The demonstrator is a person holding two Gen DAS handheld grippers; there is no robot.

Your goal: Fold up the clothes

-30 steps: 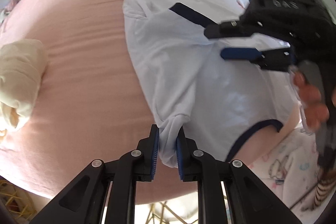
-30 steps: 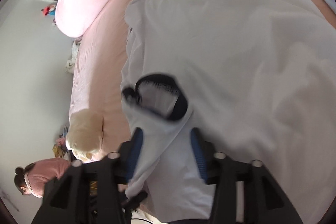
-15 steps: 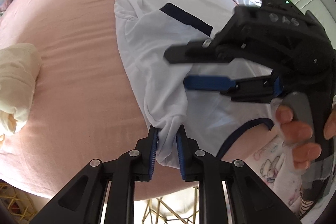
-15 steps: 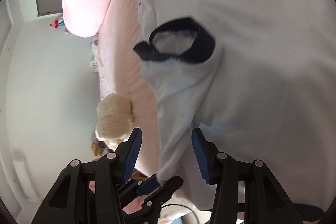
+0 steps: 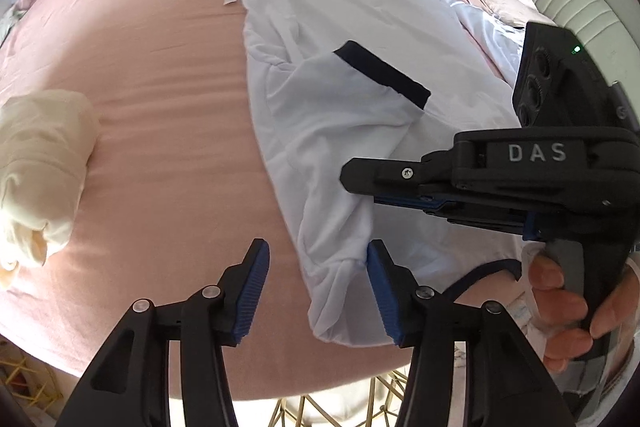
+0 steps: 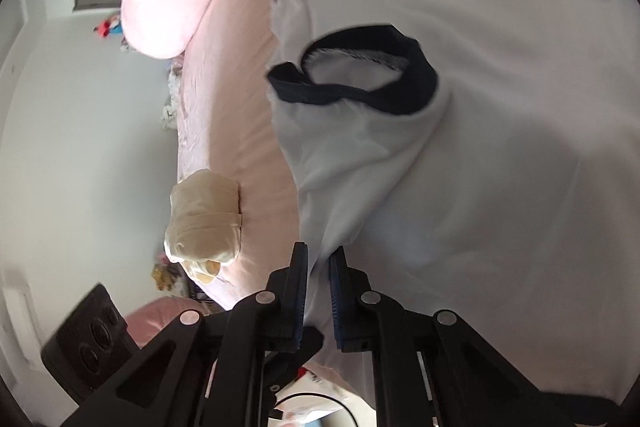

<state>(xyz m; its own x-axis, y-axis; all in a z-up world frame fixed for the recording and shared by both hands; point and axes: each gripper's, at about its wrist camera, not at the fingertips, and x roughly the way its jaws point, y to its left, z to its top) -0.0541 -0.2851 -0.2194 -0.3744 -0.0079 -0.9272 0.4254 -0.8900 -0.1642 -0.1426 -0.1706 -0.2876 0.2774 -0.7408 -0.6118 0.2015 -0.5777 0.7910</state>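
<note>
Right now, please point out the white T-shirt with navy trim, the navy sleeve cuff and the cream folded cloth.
White T-shirt with navy trim (image 5: 340, 39): left wrist view, flat body fabric.
Navy sleeve cuff (image 6: 416, 95): right wrist view, right of band.
Cream folded cloth (image 5: 40, 155): left wrist view, bundle middle.

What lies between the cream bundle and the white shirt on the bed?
Only bare pink sheet separates the cream bundle from the white shirt, clearest in the left wrist view.
</note>
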